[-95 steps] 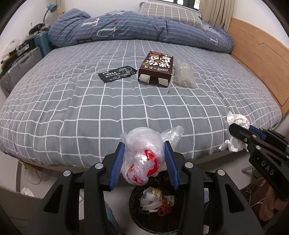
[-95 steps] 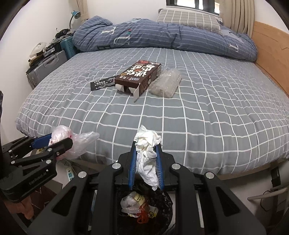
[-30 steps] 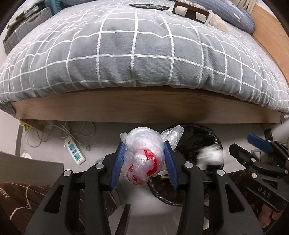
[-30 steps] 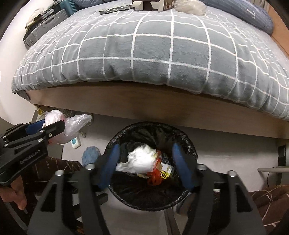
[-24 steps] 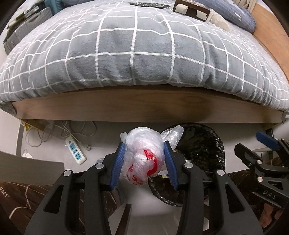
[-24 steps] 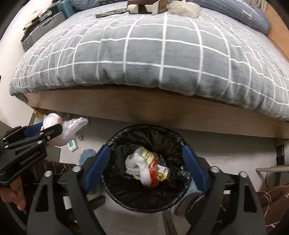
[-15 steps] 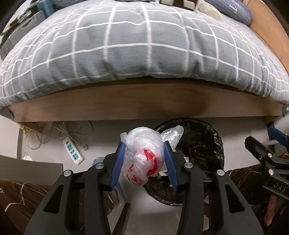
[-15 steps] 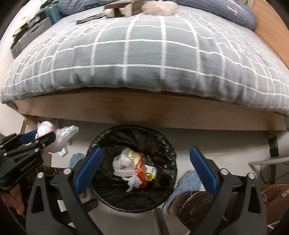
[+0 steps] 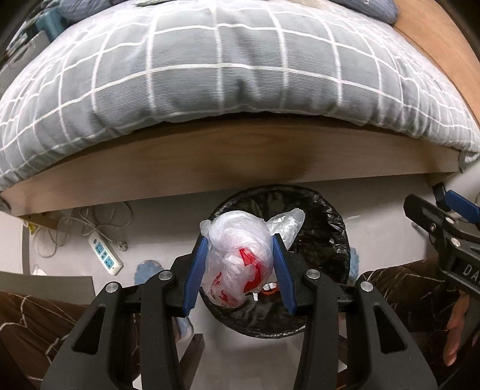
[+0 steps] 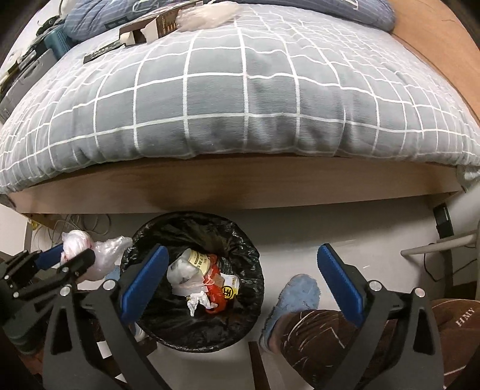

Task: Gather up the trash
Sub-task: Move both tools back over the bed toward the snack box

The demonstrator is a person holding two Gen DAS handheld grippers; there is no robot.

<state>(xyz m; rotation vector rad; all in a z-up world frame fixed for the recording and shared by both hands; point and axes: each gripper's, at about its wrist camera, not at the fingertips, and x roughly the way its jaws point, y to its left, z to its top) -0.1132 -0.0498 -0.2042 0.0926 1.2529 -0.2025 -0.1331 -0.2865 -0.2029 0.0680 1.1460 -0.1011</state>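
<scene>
My left gripper (image 9: 241, 268) is shut on a crumpled clear plastic bag (image 9: 240, 255) with red print and holds it above the near left part of the black-lined trash bin (image 9: 327, 237). From the right wrist view the same bag (image 10: 93, 252) hangs just left of the bin rim (image 10: 252, 255). My right gripper (image 10: 240, 282) is wide open and empty, above the bin's right side. The white tissue (image 10: 196, 300) lies in the bin among other trash. A brown box (image 10: 150, 28), a clear wrapper (image 10: 207, 13) and a black packet (image 10: 103, 51) lie far back on the bed.
The grey checked bed (image 10: 240, 105) with a wooden frame (image 10: 240, 186) stands right behind the bin. A power strip (image 9: 105, 250) and cables lie on the floor to the left. My blue slipper (image 10: 294, 294) and brown trouser leg (image 10: 345, 345) are right of the bin.
My right gripper opened wide and dropped the tissue into the bin, then shifted right. My left gripper carried the plastic bag rightwards to above the bin.
</scene>
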